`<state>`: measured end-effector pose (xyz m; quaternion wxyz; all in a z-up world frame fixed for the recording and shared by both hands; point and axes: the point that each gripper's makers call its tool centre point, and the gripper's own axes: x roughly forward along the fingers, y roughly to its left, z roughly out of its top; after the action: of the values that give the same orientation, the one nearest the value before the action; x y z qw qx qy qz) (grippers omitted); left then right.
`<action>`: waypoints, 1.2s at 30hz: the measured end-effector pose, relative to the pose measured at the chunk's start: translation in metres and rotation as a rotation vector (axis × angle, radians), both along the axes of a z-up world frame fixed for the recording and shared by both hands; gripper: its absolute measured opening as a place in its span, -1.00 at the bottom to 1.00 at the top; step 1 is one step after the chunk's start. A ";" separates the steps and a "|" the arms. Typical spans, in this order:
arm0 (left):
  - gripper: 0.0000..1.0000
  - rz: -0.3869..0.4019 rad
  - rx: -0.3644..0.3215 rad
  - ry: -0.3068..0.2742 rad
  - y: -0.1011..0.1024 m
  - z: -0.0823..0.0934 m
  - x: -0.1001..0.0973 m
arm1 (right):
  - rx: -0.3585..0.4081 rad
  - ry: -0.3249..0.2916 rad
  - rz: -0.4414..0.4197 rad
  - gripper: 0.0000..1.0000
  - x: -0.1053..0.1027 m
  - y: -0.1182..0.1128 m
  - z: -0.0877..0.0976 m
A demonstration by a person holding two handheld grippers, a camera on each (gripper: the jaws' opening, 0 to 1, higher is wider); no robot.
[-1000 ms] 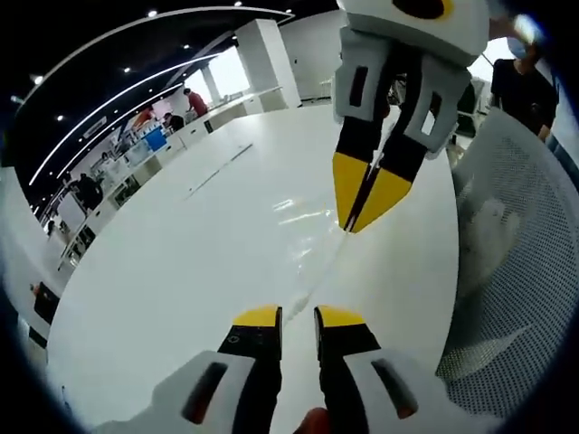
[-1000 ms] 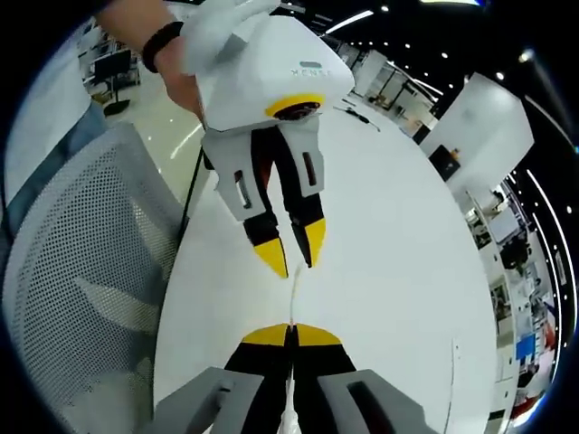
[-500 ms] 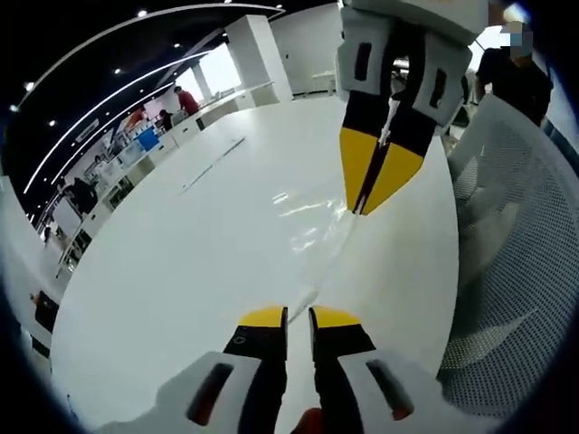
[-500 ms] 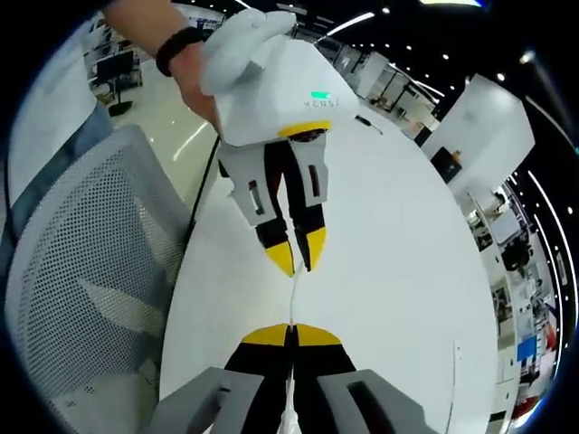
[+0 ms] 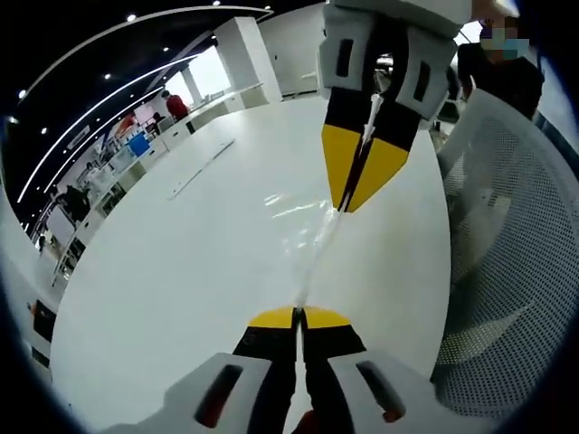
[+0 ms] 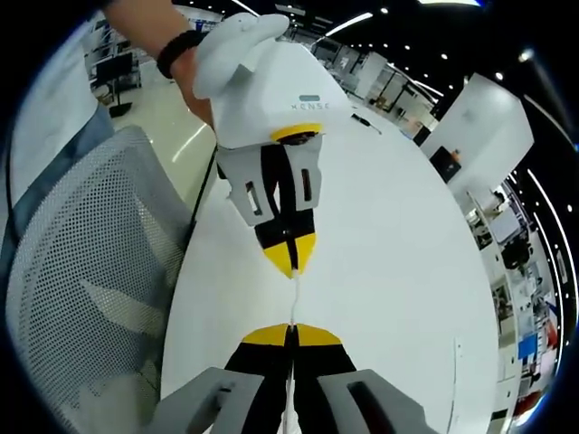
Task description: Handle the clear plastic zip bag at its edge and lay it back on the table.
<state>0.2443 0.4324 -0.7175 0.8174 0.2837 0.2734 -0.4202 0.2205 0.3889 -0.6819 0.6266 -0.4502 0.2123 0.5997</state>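
Clear plastic zip bag [image 5: 312, 253] is seen stretched edge-on above the white oval table [image 5: 181, 271], clamped at opposite ends between the closed yellow-tipped jaws of the left gripper [image 5: 297, 318] and the right gripper [image 5: 348, 199]. Glossy wrinkles are revealed in the left gripper view; a thin pale strip [image 6: 292, 294], a wrist with a black band [image 6: 176, 50] and a grey mesh chair [image 6: 81, 271] are shown in the right gripper view.

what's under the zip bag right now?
Bare white table under the clear zip bag, stretched edge-on between left gripper and right gripper. The table shows through the plastic; whether the bag touches it is unclear.
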 end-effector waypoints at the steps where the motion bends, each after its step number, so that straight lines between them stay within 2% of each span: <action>1: -1.00 0.000 -0.002 0.002 0.000 0.000 -0.001 | -0.001 0.001 -0.002 -1.00 0.001 0.000 -0.001; 10: -1.00 0.027 -0.009 0.003 0.001 0.008 -0.002 | -0.029 -0.009 -0.016 -1.00 0.009 -0.008 -0.014; 14: -1.00 0.018 0.004 0.002 -0.002 0.008 -0.003 | -0.020 -0.004 -0.037 -1.00 0.012 -0.011 -0.016; 21: -1.00 0.043 -0.018 0.005 -0.004 0.013 -0.002 | -0.001 0.004 -0.066 -1.00 0.017 -0.014 -0.018; 36: -1.00 0.089 -0.036 0.002 -0.003 0.019 -0.004 | -0.019 -0.004 -0.040 -1.00 0.018 -0.014 -0.025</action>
<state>0.2400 0.4290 -0.6981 0.8401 0.2561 0.2790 -0.3884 0.2386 0.3750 -0.7071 0.6344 -0.4530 0.2256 0.5843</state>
